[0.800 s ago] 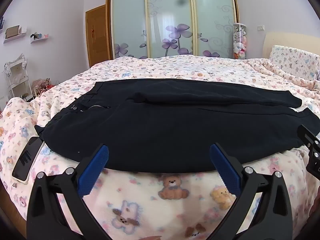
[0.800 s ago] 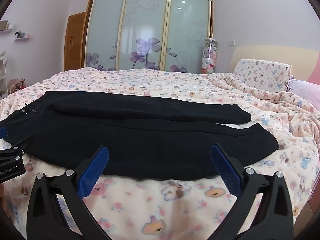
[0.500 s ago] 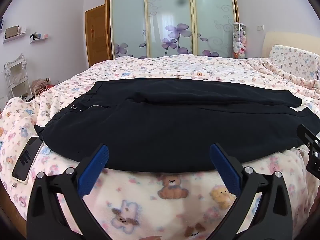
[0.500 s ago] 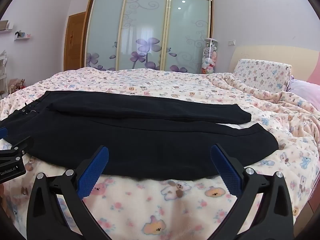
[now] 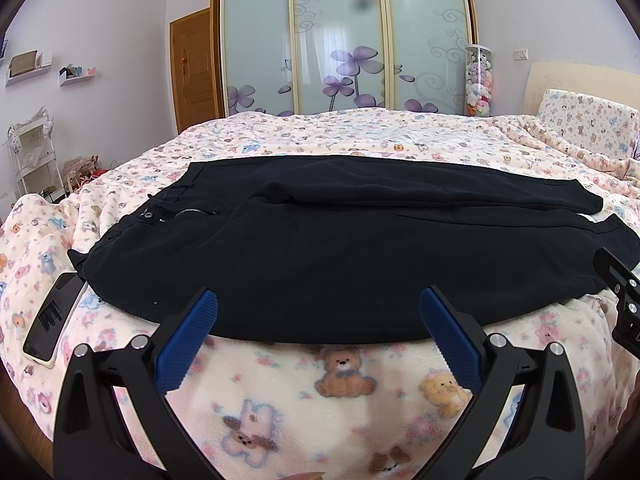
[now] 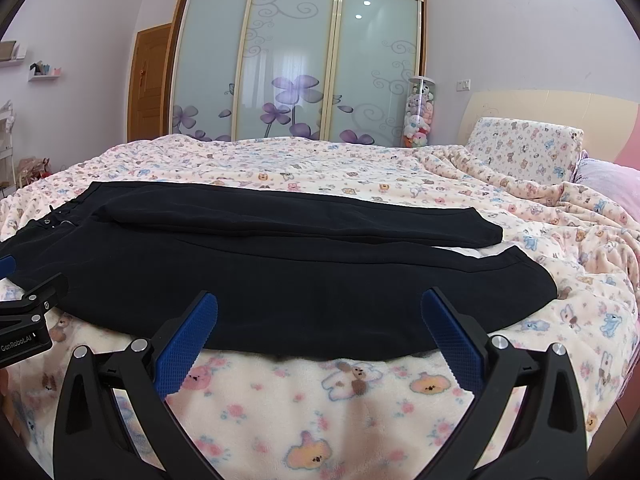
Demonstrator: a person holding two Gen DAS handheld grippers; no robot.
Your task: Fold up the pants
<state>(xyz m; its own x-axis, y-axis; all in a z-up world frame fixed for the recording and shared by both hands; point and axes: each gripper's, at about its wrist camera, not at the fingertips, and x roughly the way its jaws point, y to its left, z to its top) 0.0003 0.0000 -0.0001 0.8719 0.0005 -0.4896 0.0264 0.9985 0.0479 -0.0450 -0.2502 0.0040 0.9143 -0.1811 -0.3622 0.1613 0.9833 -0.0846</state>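
Note:
Black pants [image 5: 340, 248] lie flat across the bed, waist with button and zipper at the left, both legs running right, the far leg lying partly over the near one. They also show in the right wrist view [image 6: 280, 264]. My left gripper [image 5: 318, 304] is open and empty, just short of the pants' near edge toward the waist. My right gripper [image 6: 320, 306] is open and empty at the near edge toward the leg ends. Each gripper shows at the side of the other's view.
A pink bear-print blanket [image 5: 348, 392] covers the bed. A black phone [image 5: 52, 316] lies at the left beside the waist. A pillow [image 6: 524, 148] and headboard are at the right. A wardrobe with sliding glass doors [image 5: 340, 40] stands behind the bed.

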